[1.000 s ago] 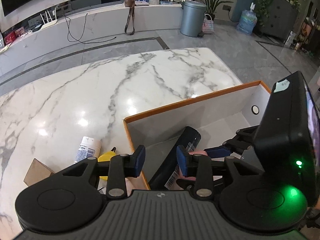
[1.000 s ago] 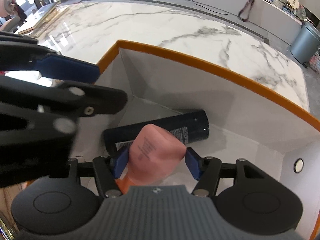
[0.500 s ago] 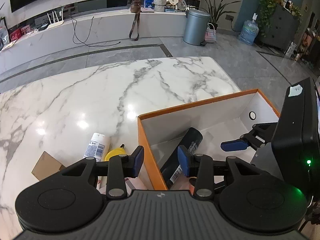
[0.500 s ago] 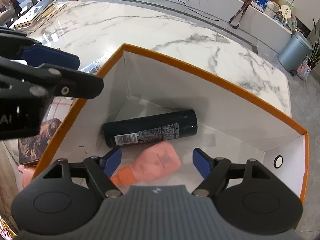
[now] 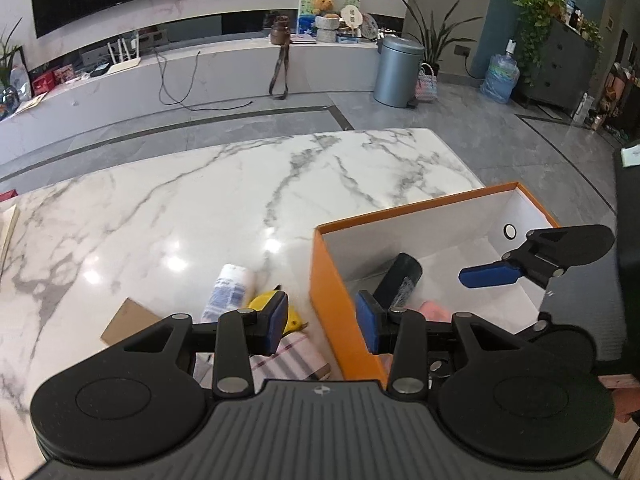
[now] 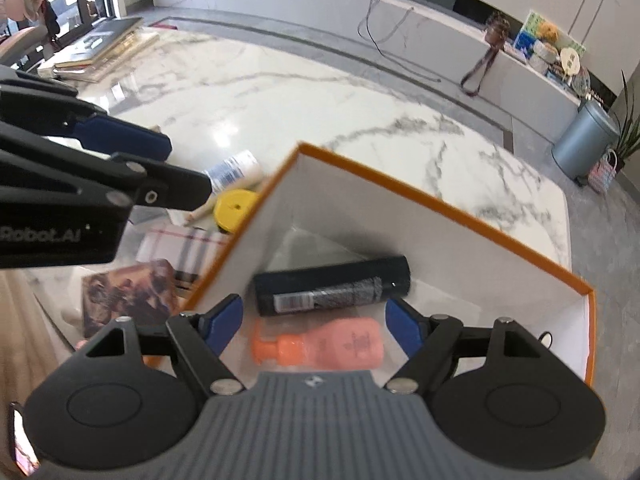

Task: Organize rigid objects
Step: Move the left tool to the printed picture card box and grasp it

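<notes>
On the table: a white marble top (image 5: 168, 208) with grey veins, glossy, its far half bare and open.
Box: an orange-rimmed cardboard box (image 6: 440, 210) with white inner walls stands at the table's right, open-topped, its near left corner edge sharp.
Inside the box: a black cylindrical can (image 6: 332, 286) lies on its side; just near of it lies a smooth pink pump bottle (image 6: 320, 346) with an orange cap, close beside the can.
Left of the box: a white labelled bottle (image 5: 232, 288), a yellow round object (image 6: 234, 210), a striped package (image 5: 288, 354), and a flat brown card (image 5: 128, 320), crowded together.
Left gripper (image 5: 322, 316): blue pads partly apart, empty, straddling the box's left wall from above.
Right gripper (image 6: 314, 322): jaws wide, nothing held, above the pink bottle.
</notes>
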`<state>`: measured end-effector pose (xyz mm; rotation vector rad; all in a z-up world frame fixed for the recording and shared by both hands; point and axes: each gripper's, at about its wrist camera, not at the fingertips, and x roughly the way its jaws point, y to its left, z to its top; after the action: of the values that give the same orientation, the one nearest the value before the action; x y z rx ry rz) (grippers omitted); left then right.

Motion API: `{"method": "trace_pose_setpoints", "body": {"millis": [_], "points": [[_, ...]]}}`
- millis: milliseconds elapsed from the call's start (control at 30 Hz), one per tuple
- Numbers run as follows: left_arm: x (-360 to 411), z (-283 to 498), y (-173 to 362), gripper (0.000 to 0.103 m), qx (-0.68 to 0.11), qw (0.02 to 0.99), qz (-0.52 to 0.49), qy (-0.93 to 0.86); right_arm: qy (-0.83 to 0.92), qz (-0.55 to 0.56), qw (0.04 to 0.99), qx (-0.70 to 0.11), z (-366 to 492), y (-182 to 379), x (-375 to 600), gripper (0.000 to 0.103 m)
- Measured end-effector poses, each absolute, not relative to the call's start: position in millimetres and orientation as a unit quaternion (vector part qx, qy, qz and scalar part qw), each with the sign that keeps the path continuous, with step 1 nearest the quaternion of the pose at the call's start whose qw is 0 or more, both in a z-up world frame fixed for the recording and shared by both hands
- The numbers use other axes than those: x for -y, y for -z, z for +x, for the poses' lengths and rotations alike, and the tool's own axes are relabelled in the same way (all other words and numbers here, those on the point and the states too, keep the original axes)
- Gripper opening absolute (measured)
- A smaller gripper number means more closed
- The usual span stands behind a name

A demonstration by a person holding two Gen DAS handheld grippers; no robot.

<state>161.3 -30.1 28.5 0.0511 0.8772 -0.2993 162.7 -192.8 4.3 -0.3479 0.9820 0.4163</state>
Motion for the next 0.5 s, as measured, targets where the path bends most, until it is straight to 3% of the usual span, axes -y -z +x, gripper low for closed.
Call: {"method": "trace_pose_setpoints", "body": {"millis": [267, 500], "points": [[-1, 147, -27, 0.047, -0.446, 0.883, 0.023, 0.145, -0.239, -0.152, 0.849, -0.445, 146, -21, 164, 0.065], [-24, 138, -6, 0.047, -0.474, 0.863, 0.05, 0.166, -0.28, -0.207, 0.825, -0.445, 130, -20, 124, 0.05]]}}
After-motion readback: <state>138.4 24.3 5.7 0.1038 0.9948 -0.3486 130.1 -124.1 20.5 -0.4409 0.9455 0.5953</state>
